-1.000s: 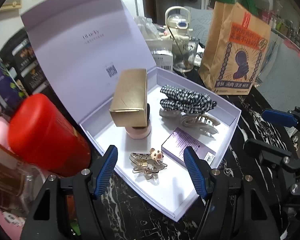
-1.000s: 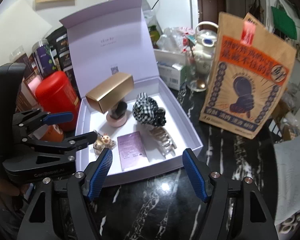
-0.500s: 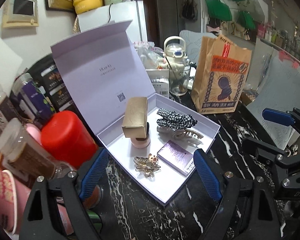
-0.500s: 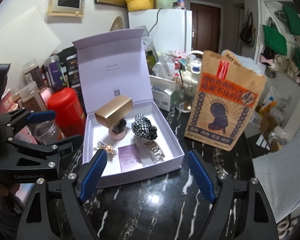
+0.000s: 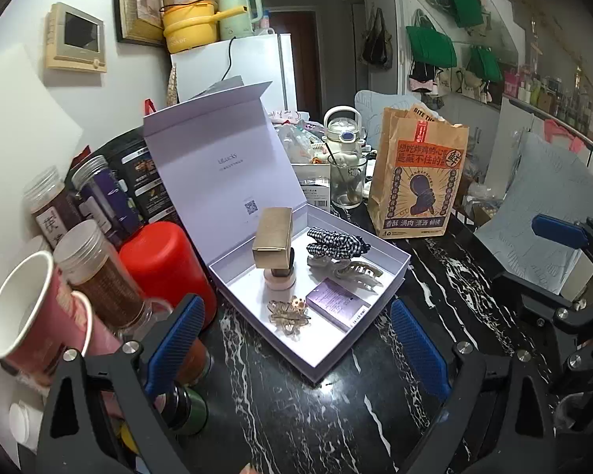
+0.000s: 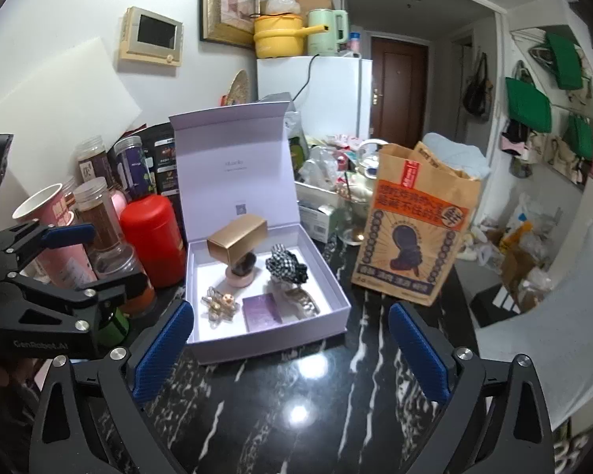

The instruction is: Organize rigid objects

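An open lilac gift box (image 5: 391,252) (image 6: 338,296) sits on the black marble table with its lid (image 5: 217,166) upright. Inside lie a gold box (image 5: 273,243) (image 6: 237,243) leaning on a pink jar (image 5: 280,279), a checked hair clip (image 5: 336,243) (image 6: 286,268), a clear claw clip (image 5: 357,272), a purple card box (image 5: 336,308) (image 6: 261,312) and a gold bug hairpin (image 5: 289,314) (image 6: 219,303). My left gripper (image 5: 296,349) and right gripper (image 6: 290,349) are both open and empty, held back from the box's near edge.
A red canister (image 5: 162,260) (image 6: 152,239), jars and paper cups (image 5: 31,316) crowd the left. A brown paper bag (image 5: 415,181) (image 6: 411,233) stands right of the box. A glass (image 5: 346,185) and kettle stand behind. Black marble table (image 5: 296,414) lies in front.
Both grippers have pulled back and up from the box, so it looks smaller and farther. Nothing in the box has moved. Both stay open.
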The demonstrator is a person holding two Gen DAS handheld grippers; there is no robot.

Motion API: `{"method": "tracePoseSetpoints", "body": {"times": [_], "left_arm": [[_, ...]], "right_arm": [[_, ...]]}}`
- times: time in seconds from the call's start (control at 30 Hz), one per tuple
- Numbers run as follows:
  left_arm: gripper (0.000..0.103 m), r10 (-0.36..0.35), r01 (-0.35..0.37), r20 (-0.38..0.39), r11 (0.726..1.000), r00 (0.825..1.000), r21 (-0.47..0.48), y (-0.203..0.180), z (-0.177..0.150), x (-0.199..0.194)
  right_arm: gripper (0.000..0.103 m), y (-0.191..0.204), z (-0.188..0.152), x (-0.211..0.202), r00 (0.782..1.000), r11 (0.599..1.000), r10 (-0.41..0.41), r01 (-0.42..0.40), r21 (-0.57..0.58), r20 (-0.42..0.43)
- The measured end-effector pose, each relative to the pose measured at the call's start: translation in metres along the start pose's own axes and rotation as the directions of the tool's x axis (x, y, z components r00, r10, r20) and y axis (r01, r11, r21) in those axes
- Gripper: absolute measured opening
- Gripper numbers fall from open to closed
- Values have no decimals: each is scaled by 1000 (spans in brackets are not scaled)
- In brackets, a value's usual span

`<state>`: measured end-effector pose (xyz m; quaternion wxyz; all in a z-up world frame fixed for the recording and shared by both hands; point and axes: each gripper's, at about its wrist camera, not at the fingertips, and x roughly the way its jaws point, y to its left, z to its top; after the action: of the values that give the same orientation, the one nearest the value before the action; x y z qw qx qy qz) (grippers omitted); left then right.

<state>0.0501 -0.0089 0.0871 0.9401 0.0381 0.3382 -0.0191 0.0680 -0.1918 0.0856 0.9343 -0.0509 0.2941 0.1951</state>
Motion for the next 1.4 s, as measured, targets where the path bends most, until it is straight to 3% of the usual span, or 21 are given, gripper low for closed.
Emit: {"method": "tracePoseSetpoints", "body": {"times": [0.63, 1.4], "left_arm": [[97, -1, 0, -24, 1000, 1000, -30, 0, -45, -22], [97, 23, -25, -57, 999, 998, -37, 4, -46, -13]], "right_arm": [[101, 26, -44, -33, 998, 998, -66, 66, 5, -18], [101, 27, -46, -26, 998, 998, -59, 59, -7, -37]]}}
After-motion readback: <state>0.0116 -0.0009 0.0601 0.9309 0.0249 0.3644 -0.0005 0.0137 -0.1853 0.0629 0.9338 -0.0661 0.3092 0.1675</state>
